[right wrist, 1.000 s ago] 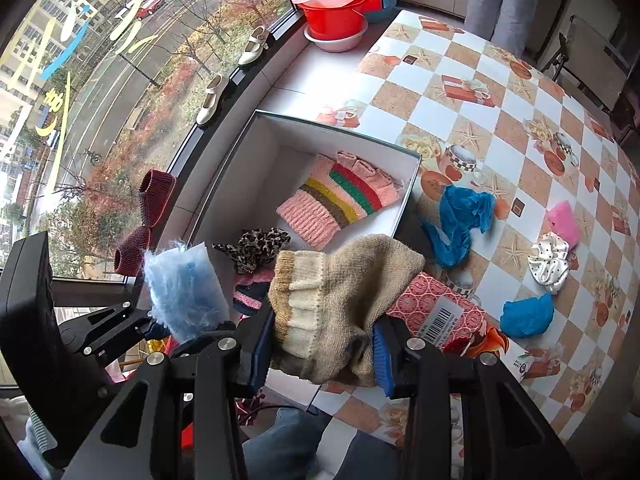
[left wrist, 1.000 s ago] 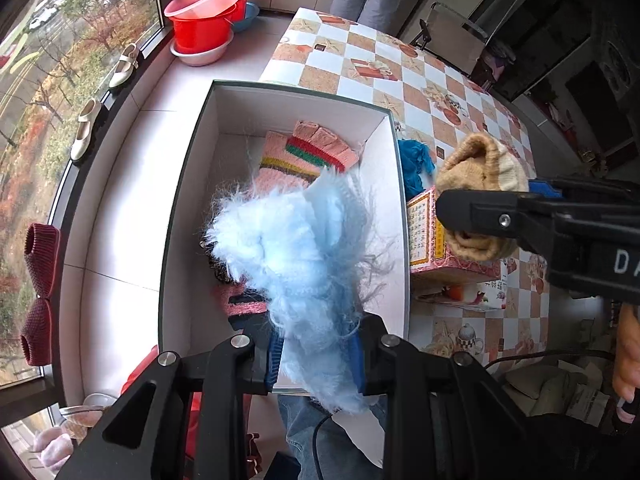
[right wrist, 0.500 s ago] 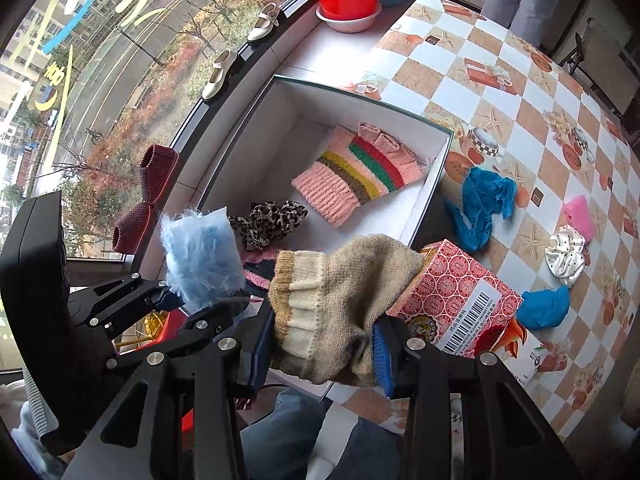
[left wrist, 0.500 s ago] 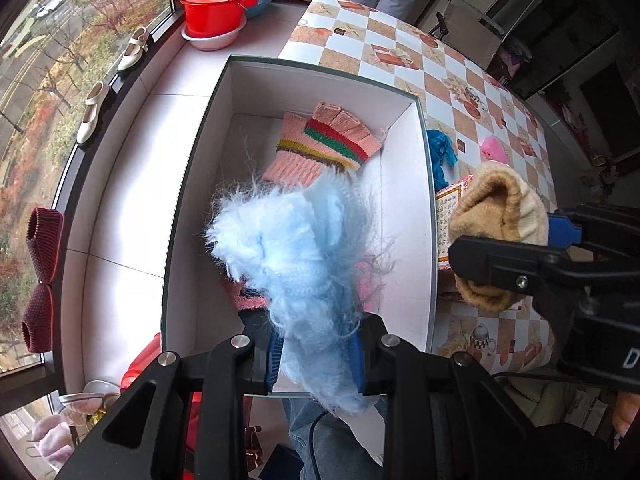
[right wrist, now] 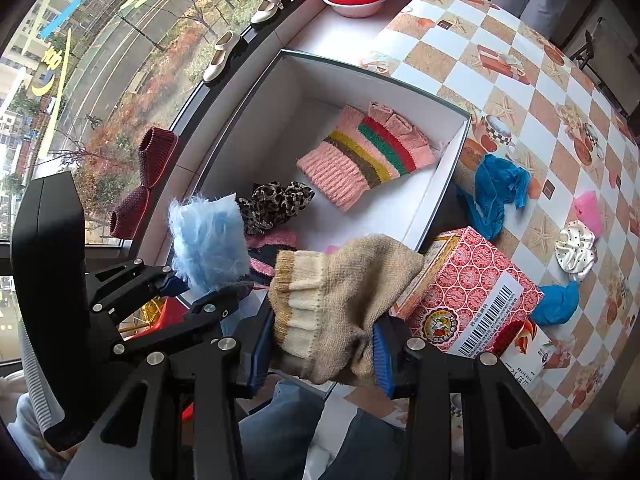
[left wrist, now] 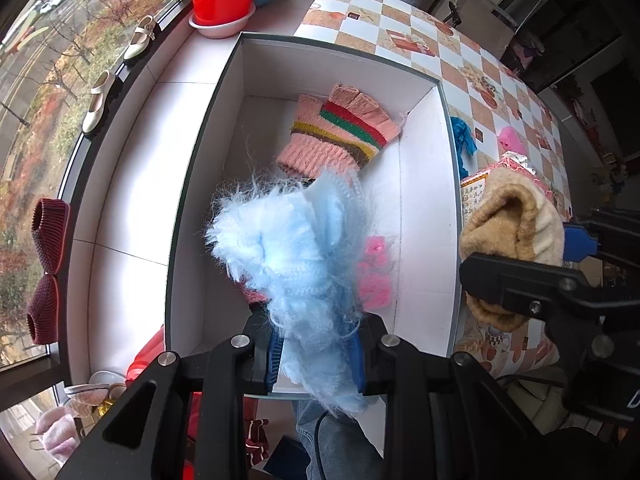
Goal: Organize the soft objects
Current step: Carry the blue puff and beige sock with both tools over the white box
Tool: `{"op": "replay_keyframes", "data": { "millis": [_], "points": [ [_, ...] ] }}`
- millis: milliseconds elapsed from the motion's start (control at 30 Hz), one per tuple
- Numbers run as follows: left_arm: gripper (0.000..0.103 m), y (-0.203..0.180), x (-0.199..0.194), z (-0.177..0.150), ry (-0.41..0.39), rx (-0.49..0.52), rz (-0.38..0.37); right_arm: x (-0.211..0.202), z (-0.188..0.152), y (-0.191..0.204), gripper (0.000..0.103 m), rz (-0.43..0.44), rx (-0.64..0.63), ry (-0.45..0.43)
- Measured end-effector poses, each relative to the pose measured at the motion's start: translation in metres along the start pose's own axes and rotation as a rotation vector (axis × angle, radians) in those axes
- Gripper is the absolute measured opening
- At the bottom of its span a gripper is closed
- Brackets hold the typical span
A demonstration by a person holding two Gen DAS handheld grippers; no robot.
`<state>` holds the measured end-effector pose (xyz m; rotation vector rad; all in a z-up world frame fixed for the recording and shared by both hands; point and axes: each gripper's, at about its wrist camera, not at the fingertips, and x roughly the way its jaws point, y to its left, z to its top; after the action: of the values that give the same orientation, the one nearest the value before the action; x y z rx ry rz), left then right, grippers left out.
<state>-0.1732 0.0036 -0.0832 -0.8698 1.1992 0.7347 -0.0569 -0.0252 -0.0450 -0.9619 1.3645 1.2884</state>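
Note:
My left gripper (left wrist: pixel 316 360) is shut on a fluffy light-blue knit piece (left wrist: pixel 296 248), hanging over the near end of a white open box (left wrist: pixel 208 184). My right gripper (right wrist: pixel 320 352) is shut on a tan and cream knit sock (right wrist: pixel 340 292), held above the box's near right corner. Inside the box lie a pink striped knit glove (right wrist: pixel 368 152), a leopard-print scrunchie (right wrist: pixel 276 204) and pink and dark knit pieces (left wrist: pixel 374 272). From the right wrist view the left gripper (right wrist: pixel 200 292) shows at lower left with the blue piece (right wrist: pixel 208 240).
A red patterned carton (right wrist: pixel 468 292) stands right of the box on the checkered table (right wrist: pixel 540 92). Blue cloths (right wrist: pixel 496 192), a pink item (right wrist: pixel 588 212) and a white dotted scrunchie (right wrist: pixel 576 252) lie on the table. Red basins (left wrist: pixel 224 0), shoes (left wrist: pixel 98 100) and maroon slippers (left wrist: pixel 46 264) line the windowsill.
Both grippers have sunk a little toward the box with their loads; the box and its contents look larger and closer. Grips are unchanged.

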Motion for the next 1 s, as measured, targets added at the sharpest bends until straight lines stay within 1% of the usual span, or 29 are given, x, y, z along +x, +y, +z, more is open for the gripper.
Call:
{"op": "replay_keyframes", "data": {
  "millis": [567, 1000],
  "points": [
    [0.030, 0.001, 0.006, 0.005, 0.004, -0.003, 0.017, 0.007, 0.004, 0.004, 0.043, -0.005, -0.015, 0.019],
    [0.030, 0.002, 0.013, 0.010, 0.020, -0.004, 0.010, 0.013, 0.008, -0.001, 0.043, -0.014, 0.000, 0.023]
  ]
}}
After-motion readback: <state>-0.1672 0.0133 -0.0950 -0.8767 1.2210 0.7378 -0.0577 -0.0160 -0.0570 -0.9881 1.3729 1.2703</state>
